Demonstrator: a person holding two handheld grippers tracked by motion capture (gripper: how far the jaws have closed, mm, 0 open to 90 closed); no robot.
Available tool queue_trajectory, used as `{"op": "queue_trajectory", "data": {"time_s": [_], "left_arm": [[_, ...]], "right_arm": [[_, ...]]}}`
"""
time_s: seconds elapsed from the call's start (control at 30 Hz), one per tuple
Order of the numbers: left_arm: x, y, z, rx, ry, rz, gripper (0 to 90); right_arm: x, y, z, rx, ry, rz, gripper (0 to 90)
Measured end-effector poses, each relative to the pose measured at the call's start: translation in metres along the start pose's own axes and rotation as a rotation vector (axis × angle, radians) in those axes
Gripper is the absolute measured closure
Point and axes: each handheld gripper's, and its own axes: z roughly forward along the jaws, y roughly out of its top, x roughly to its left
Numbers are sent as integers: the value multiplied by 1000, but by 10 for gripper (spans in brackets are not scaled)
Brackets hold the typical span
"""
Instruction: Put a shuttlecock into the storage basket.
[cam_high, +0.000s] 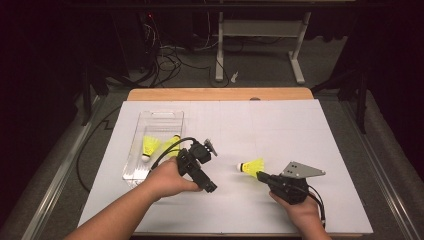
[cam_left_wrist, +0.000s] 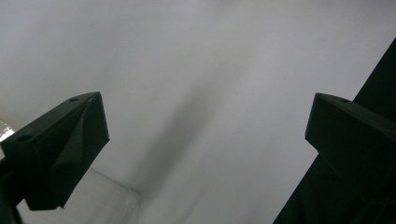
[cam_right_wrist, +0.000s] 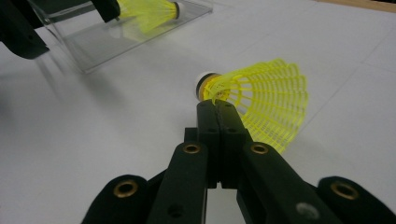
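A yellow shuttlecock (cam_high: 251, 166) lies right of the table's middle, its white cork pointing left. My right gripper (cam_high: 261, 174) reaches it from the lower right. In the right gripper view its jaws (cam_right_wrist: 217, 106) are pressed together on the shuttlecock (cam_right_wrist: 266, 100), on the skirt just behind the cork. My left gripper (cam_high: 200, 167) hovers beside a clear tray (cam_high: 160, 114). Its jaws (cam_left_wrist: 205, 121) stand wide apart over white paper with nothing between them. Two more shuttlecocks (cam_high: 149, 146) (cam_high: 170, 145) lie in the tray.
White paper (cam_high: 300, 130) covers the table, with a wooden edge (cam_high: 220, 94) at the far side. The tray's corner (cam_left_wrist: 112, 200) shows low in the left gripper view. The left gripper's fingers (cam_right_wrist: 21, 32) stand before the tray (cam_right_wrist: 116, 44). Cables and a desk frame (cam_high: 260, 30) lie beyond.
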Motion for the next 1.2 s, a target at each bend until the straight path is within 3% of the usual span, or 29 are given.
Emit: {"op": "queue_trajectory", "data": {"time_s": [0.3, 0.53, 1.2], "left_arm": [[-7, 3, 9, 34, -4, 55, 26], [-8, 3, 14, 45, -14, 68, 45], [-6, 4, 16, 41, -20, 54, 103]], "right_arm": [[16, 7, 3, -14, 108, -30, 900], [25, 10, 6, -20, 186, -50, 900], [41, 18, 12, -47, 280, -63, 900]]}}
